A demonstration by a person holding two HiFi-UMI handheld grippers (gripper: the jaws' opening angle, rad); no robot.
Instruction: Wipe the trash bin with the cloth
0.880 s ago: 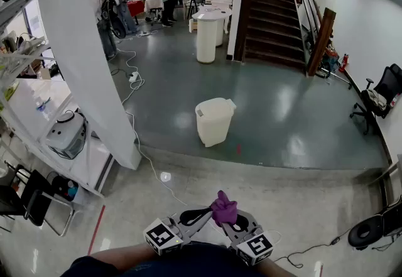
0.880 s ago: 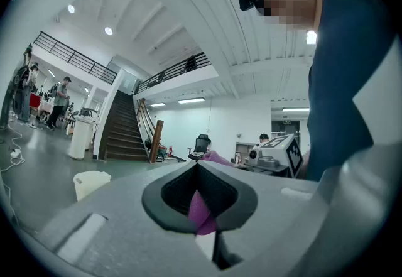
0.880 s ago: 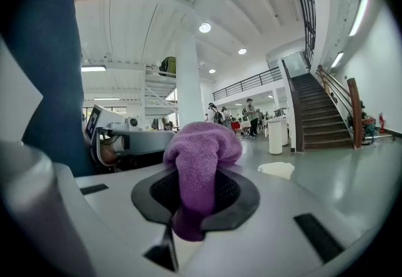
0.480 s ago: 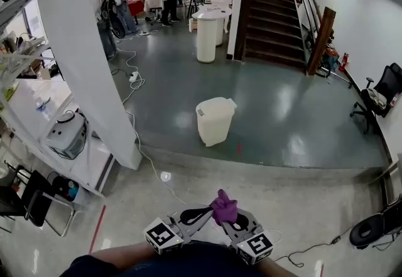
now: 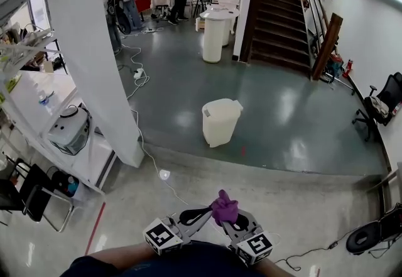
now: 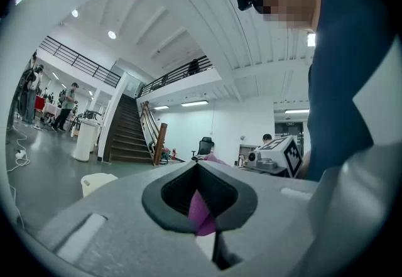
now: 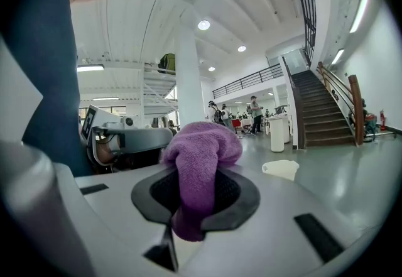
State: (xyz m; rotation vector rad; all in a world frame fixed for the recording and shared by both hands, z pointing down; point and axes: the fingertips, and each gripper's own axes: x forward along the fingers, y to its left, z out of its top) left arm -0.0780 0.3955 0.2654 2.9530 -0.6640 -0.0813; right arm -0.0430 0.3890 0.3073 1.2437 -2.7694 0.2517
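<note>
The trash bin (image 5: 220, 122) stands out on the dark floor, lid on, well ahead of you and well apart from both tools, so no wiping is under way yet. It's in the open, between the white pillar (image 5: 94, 49) on your left and the staircase (image 5: 276, 12) further back, and a pale cable (image 5: 147, 156) runs across the floor on the way there.

The cloth (image 5: 224, 208) is right down by your body, a purple wad poking up where the two tools meet. It looks like a carrying hold, bunched tight so nothing trails as you walk.

Now the tools. The right gripper (image 5: 231, 224) has the bulk of it. In the right gripper view its jaws are pinched close on the cloth, with a fat fold bulging above them and a tail hanging below. The left gripper (image 5: 202, 214) is angled in from the other side. The left gripper view shows its jaws nearly together too, with just a thin purple strip of cloth nipped between them.

So both tools are clamped on one cloth and neither is free. My read is that you'll need to close the distance to the bin first.
</note>
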